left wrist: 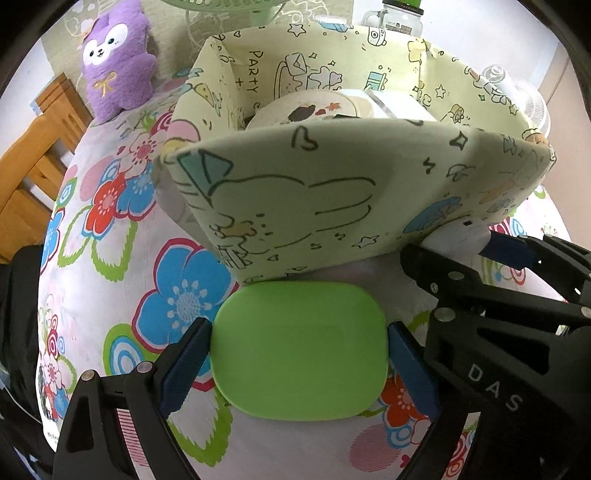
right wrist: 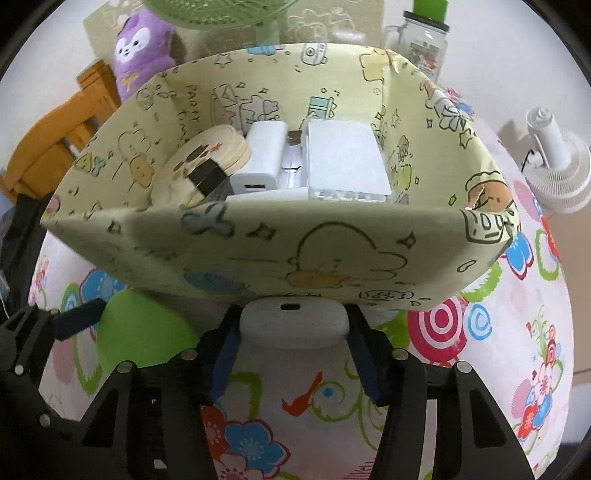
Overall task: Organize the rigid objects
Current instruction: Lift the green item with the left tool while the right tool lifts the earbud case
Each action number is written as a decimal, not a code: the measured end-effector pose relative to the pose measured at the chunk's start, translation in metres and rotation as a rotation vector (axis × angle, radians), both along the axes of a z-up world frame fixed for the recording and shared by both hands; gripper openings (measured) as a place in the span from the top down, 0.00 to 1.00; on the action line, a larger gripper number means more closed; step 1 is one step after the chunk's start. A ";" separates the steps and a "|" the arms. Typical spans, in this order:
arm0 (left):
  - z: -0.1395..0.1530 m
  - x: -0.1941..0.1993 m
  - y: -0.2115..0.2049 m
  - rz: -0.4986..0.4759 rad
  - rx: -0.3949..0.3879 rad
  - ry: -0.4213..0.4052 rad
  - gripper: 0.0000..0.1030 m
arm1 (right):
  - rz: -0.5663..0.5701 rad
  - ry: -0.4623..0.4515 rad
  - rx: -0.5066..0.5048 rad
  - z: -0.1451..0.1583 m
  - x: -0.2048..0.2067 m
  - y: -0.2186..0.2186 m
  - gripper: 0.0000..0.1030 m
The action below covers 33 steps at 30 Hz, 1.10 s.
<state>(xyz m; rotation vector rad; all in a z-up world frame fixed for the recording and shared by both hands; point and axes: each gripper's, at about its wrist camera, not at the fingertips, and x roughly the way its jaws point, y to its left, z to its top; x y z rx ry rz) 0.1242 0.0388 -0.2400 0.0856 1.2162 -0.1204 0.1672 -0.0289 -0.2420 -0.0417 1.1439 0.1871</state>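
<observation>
My left gripper (left wrist: 299, 345) is shut on a flat green rounded case (left wrist: 299, 350), held just in front of a pale yellow cartoon-print fabric box (left wrist: 295, 192). My right gripper (right wrist: 293, 325) is shut on a white earbud-style case (right wrist: 293, 321), close against the box's front wall (right wrist: 295, 251). The green case also shows at the left of the right wrist view (right wrist: 144, 328). The white case shows in the left wrist view (left wrist: 461, 236). Inside the box lie round wooden coasters (right wrist: 199, 162), a white charger (right wrist: 258, 162) and a clear-edged white box (right wrist: 343, 158).
A floral tablecloth (left wrist: 110, 258) covers the table. A purple plush toy (left wrist: 114, 62) sits at the back left by a wooden chair (left wrist: 33, 155). A glass jar (right wrist: 421, 40), a green fan (right wrist: 229, 14) and a small white fan (right wrist: 554, 158) stand behind and right of the box.
</observation>
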 end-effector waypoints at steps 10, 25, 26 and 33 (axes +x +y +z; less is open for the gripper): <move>0.001 -0.001 -0.004 -0.020 0.013 -0.009 0.08 | -0.002 0.003 -0.008 0.000 -0.012 -0.012 0.43; 0.031 -0.035 -0.035 -0.004 0.014 -0.048 0.08 | -0.019 -0.018 -0.005 0.024 -0.040 -0.049 0.43; 0.034 -0.038 -0.037 -0.001 0.013 -0.052 0.08 | -0.017 -0.021 -0.002 0.027 -0.042 -0.051 0.43; 0.055 -0.053 -0.047 0.026 0.008 -0.075 0.08 | 0.001 -0.046 0.013 0.048 -0.060 -0.074 0.43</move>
